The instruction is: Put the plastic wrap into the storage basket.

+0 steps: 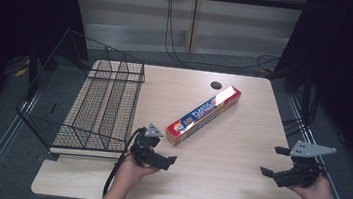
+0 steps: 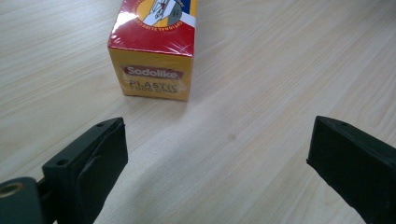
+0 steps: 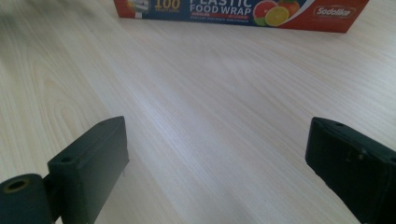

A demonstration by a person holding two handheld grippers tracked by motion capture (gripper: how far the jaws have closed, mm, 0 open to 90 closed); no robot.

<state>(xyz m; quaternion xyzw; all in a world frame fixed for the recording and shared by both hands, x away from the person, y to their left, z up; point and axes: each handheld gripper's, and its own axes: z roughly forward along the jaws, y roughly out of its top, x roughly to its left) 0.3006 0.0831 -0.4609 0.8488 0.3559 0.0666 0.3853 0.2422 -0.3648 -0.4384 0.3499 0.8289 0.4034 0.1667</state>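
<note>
Because the food-wrap box [image 1: 203, 115] lies slantwise across the middle of the counter [image 1: 225, 185], its long axis running from the near left up toward the far right, what matters for the coming move is which end faces which hand. Its near, yellow end cap points at the left gripper [image 1: 171, 161], which hovers just short of it with jaws released and nothing between them. In the left gripper view that end cap [image 2: 152, 74] sits ahead and a little to the left of the gap between the jaws, apart from both, so I judge that a small shift and a short push forward would bring the jaws around the narrow end.

The right gripper [image 1: 272, 161] waits near the counter's right edge, well apart from the box, also released and empty. Its own view looks across bare counter at the box's long printed side [image 3: 243, 9], so from there the box lies broadside on.

The left hand is plainly the nearer one and is lined up roughly with the box's length. A wire basket [image 1: 98, 105] stands on the counter's left side, just beside the left gripper and close to the box's near end. If the box is meant for it, that would be a short carry to the left.
</note>
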